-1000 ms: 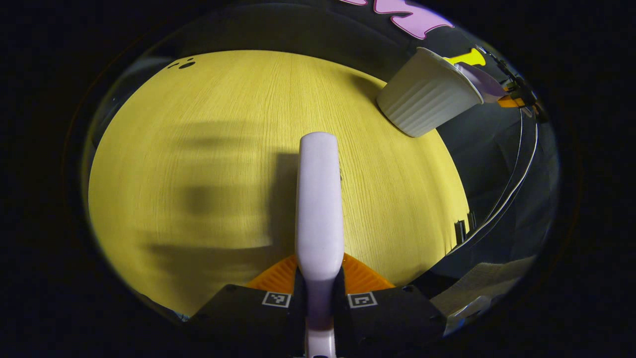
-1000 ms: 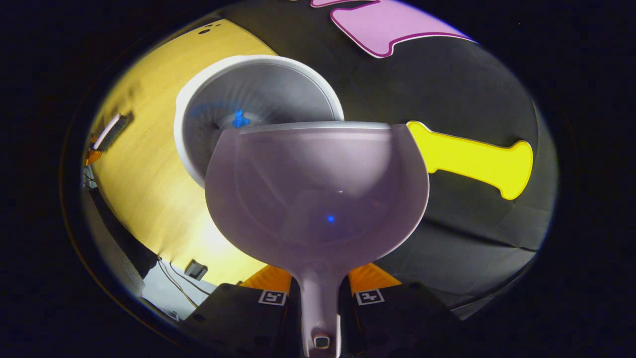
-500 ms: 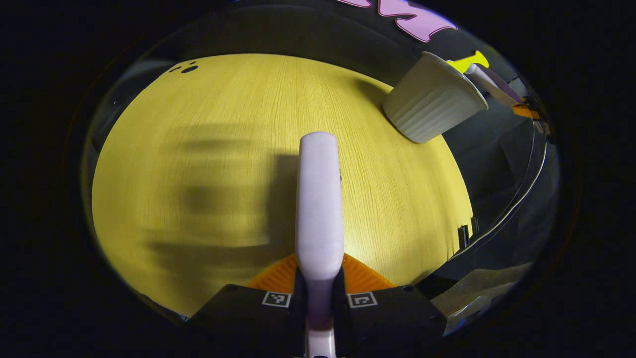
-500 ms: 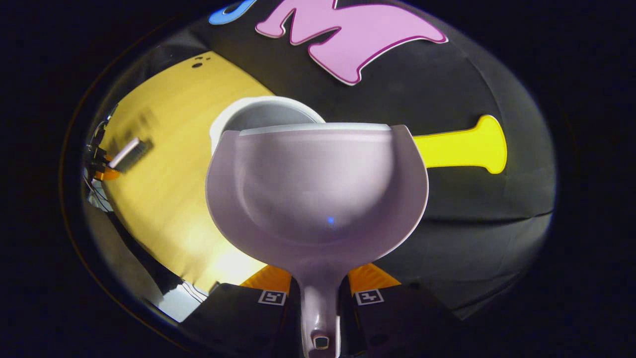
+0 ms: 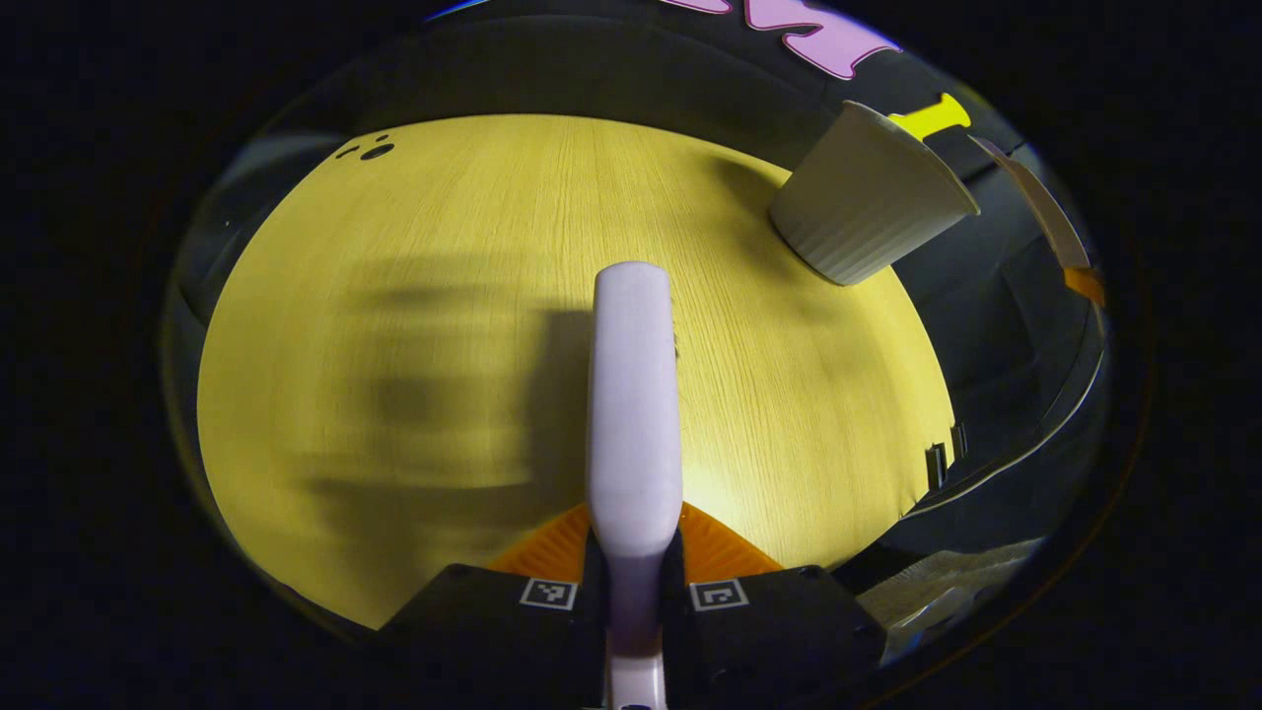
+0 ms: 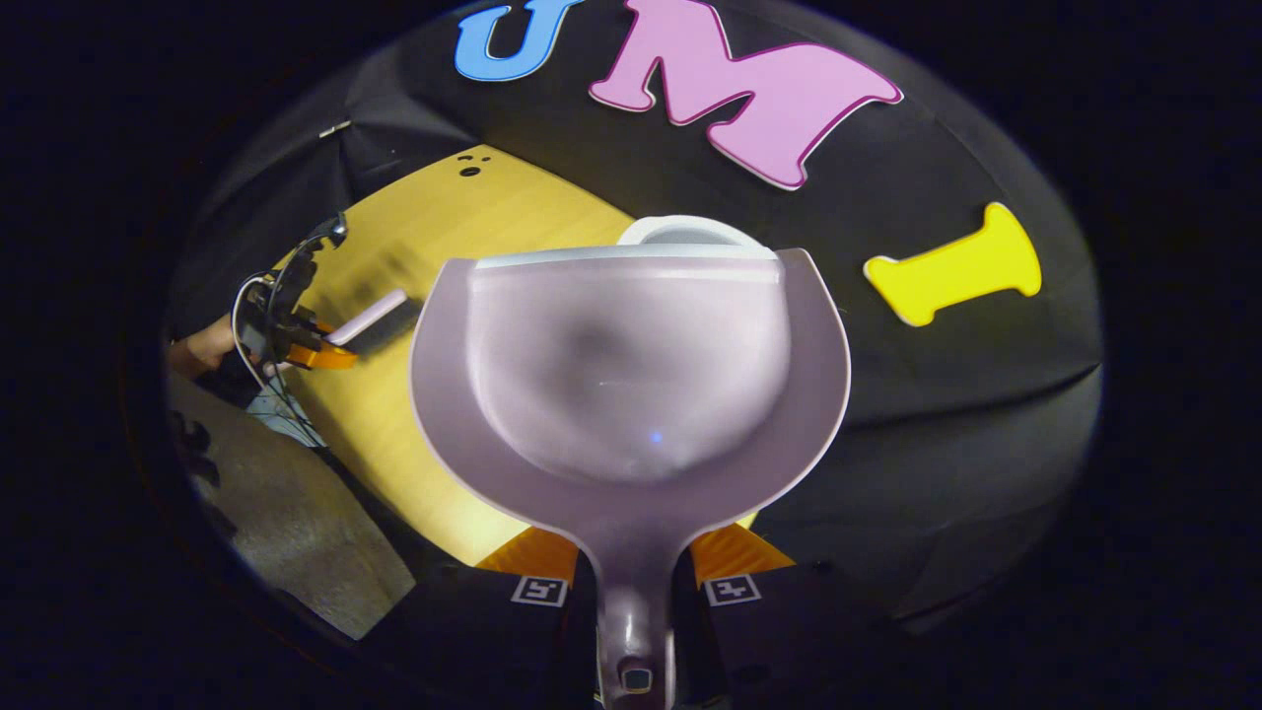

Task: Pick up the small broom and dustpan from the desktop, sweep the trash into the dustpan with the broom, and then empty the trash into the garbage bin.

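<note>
While the left tool holds over the worktop, the views read as follows.

Left gripper view, change: the white ribbed plastic garbage bin (image 5: 868,202) sits slightly farther right than a second ago, and the lilac dustpan that was at its rim then now shows as a blurred edge at the far right, clear of the bin.
Left gripper view, tool: the left tool (image 5: 633,562) is pinching the pale lilac plastic handle of the small broom (image 5: 634,394), both fingers pressed on its sides.
Left gripper view, broom: it runs straight forward from the tool, above the yellow wood-grain worktop (image 5: 414,296); the bristles are hidden.
Left gripper view, bin: it stands near the worktop's far right edge, well apart from the tool.

Right gripper view, change: a second ago the bin's open mouth, with blue trash inside, filled the space behind the dustpan; now a sliver of its rim (image 6: 690,229) peeks over the pan's front edge.
Right gripper view, tool: the right tool (image 6: 636,582) is clamped on the dustpan's handle.
Right gripper view, dustpan: the lilac plastic dustpan (image 6: 631,375) spreads directly ahead of the tool, its bowl bare.
Right gripper view, far left: the broom (image 6: 370,318) and its tool hover over the worktop (image 6: 414,247), a hand (image 6: 197,347) behind them.
</note>
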The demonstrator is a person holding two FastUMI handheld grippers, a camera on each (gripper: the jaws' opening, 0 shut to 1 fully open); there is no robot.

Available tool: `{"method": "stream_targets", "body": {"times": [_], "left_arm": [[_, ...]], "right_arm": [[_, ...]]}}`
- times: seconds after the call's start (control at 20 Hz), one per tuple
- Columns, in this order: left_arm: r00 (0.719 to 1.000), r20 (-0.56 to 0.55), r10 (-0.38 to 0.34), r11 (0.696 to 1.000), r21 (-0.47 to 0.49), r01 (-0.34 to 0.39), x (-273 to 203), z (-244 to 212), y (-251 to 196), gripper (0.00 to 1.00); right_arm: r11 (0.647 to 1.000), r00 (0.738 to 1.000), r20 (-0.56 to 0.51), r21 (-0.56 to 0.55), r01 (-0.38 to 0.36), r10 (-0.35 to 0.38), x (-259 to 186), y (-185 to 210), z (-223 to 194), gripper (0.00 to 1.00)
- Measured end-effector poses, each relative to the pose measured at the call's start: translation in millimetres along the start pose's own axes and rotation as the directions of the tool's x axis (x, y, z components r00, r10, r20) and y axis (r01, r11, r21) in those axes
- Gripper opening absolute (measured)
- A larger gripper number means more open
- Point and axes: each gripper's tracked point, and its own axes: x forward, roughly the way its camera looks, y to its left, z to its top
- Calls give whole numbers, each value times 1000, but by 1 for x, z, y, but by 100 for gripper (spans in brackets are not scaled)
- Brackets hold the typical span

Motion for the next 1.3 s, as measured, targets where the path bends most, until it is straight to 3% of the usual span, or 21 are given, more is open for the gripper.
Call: {"method": "stream_targets", "body": {"times": [0.25, 0.45, 0.5, 0.6, 0.75, 0.9, 1.05, 1.15, 1.3], "left_arm": [[1000, -5, 28, 1000, -1, -28, 1, 1, 8, 27], [998, -1, 57, 998, 20, -57, 4, 6, 17, 27], [997, -1, 74, 997, 38, -74, 6, 9, 20, 27], [995, 7, 103, 992, 69, -103, 8, 12, 24, 27], [991, 19, 131, 987, 93, -132, 18, 20, 31, 27], [987, 19, 159, 979, 126, -160, 26, 26, 37, 28], [981, 18, 193, 967, 166, -194, 33, 29, 43, 28], [977, 26, 212, 959, 186, -213, 32, 30, 43, 30], [974, 26, 224, 954, 201, -224, 29, 25, 42, 34]], "right_arm": [[980, 988, -30, 137, -147, 153, 50, 99, -44, 35], [967, 975, -93, 181, -181, 200, 107, 144, -81, 31], [964, 974, -105, 198, -178, 202, 120, 150, -88, 35], [958, 972, -125, 237, -163, 197, 143, 155, -102, 31], [946, 973, -139, 294, -137, 184, 163, 154, -118, 39], [938, 971, -158, 324, -123, 182, 179, 155, -128, 35], [930, 971, -156, 349, -116, 180, 182, 156, -131, 40], [932, 971, -165, 347, -108, 174, 184, 156, -136, 36], [930, 971, -152, 347, -123, 185, 176, 156, -136, 42]]}}
